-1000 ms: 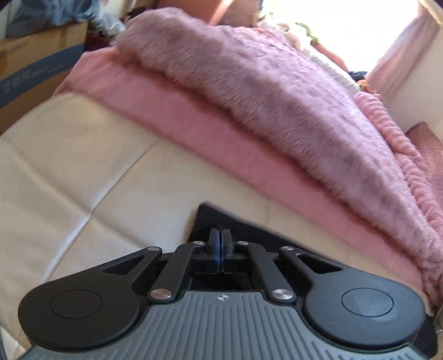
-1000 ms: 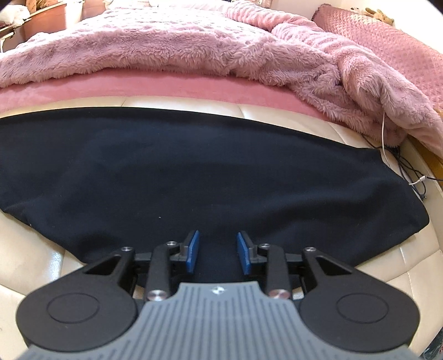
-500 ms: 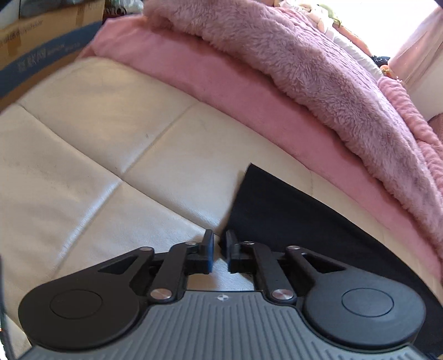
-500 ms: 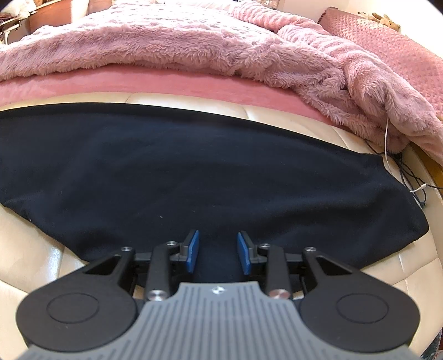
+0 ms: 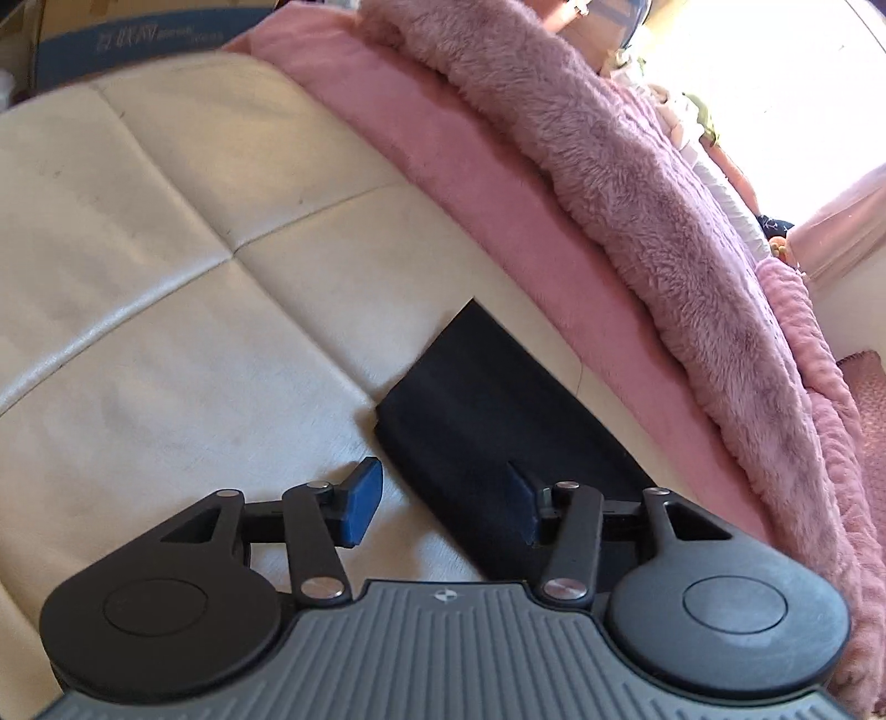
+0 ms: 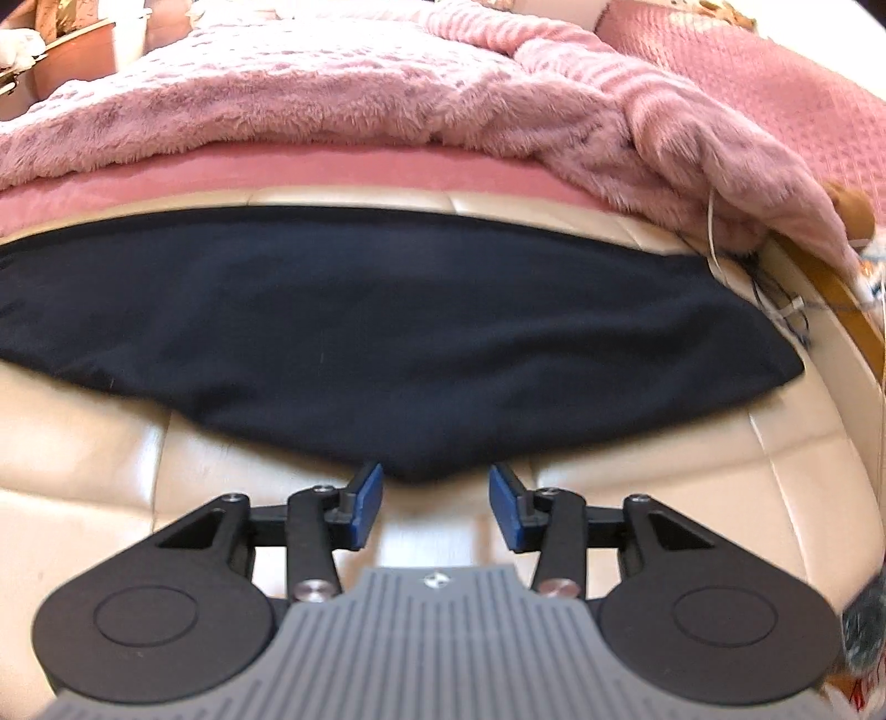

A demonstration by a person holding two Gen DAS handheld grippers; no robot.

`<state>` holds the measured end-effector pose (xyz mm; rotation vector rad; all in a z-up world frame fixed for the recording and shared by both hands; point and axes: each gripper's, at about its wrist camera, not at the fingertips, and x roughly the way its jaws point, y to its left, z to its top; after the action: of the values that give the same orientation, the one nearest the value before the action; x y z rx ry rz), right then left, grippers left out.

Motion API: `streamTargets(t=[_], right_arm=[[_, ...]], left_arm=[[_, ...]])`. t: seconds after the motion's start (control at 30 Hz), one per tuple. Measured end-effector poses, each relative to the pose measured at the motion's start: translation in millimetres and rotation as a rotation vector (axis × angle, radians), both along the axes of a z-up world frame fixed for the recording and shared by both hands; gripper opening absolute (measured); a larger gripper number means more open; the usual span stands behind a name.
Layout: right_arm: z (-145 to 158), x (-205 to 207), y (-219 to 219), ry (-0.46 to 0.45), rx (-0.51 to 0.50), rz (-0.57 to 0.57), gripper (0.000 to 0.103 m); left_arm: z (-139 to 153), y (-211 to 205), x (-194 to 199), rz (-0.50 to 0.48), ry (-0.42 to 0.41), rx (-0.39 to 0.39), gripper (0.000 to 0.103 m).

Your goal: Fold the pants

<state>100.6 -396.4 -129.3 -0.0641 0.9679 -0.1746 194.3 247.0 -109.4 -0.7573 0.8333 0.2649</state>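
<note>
The left gripper's [image 5: 443, 507] housing is covering the near end of the pants [image 5: 487, 421], and the right-hand pad is hiding part of them. In the right wrist view the pants [image 6: 387, 332] are running off the left edge. The lettering on the cardboard box [image 5: 138, 39] is blurring beyond reading. The window area [image 5: 775, 66] is washing out to white.

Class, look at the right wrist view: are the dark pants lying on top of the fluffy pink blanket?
No. The dark pants lie flat on the cream cushioned surface, in front of the fluffy pink blanket, with a strip of cream between them.
</note>
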Motion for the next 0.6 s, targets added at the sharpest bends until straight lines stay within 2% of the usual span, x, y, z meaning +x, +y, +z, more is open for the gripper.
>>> streamTargets(t=[0.1, 0.17, 0.23, 0.27, 0.3, 0.33, 0.37, 0.4, 0.43, 0.6], right_arm=[[-4.3, -10.4, 0.3, 0.008, -0.011, -0.025, 0.045], [-6.7, -9.2, -2.6, 0.004, 0.025, -0.055, 0.045], [-7.8, -2.2, -0.8, -0.006, 0.042, -0.070, 0.044], [-8.8, 2.5, 1.3, -0.012, 0.041, -0.073, 0.043], [-10.0, 6.6, 2.9, -0.017, 0.043, -0.083, 0.042], [-11.7, 10.9, 2.5, -0.017, 0.048, -0.107, 0.031], [-13.8, 14.8, 0.9, -0.010, 0.050, -0.133, 0.007], [-15.8, 18.1, -1.2, 0.002, 0.057, -0.154, 0.002], [-16.1, 18.0, -5.4, 0.003, 0.086, -0.168, 0.000], [-8.3, 4.5, -9.4, 0.021, 0.059, -0.161, 0.000]], left_arm=[[0.0, -3.6, 1.4, 0.023, 0.000, 0.028, 0.046], [0.3, -4.6, 1.6, 0.036, 0.008, 0.044, 0.035], [-1.2, -3.7, 2.9, 0.051, 0.022, 0.060, 0.011], [-1.9, -2.6, 3.1, 0.060, 0.026, 0.066, 0.007], [-2.2, -1.5, 2.6, 0.065, 0.026, 0.067, 0.004], [-1.4, -1.3, 3.5, 0.071, 0.026, 0.071, 0.003], [0.3, -1.9, 4.3, 0.073, 0.029, 0.082, 0.003], [2.8, -3.8, 5.1, 0.070, 0.030, 0.100, 0.003], [6.1, -6.3, 6.3, 0.062, 0.031, 0.127, 0.002], [21.0, -12.4, -0.8, 0.076, 0.087, 0.198, 0.002]])
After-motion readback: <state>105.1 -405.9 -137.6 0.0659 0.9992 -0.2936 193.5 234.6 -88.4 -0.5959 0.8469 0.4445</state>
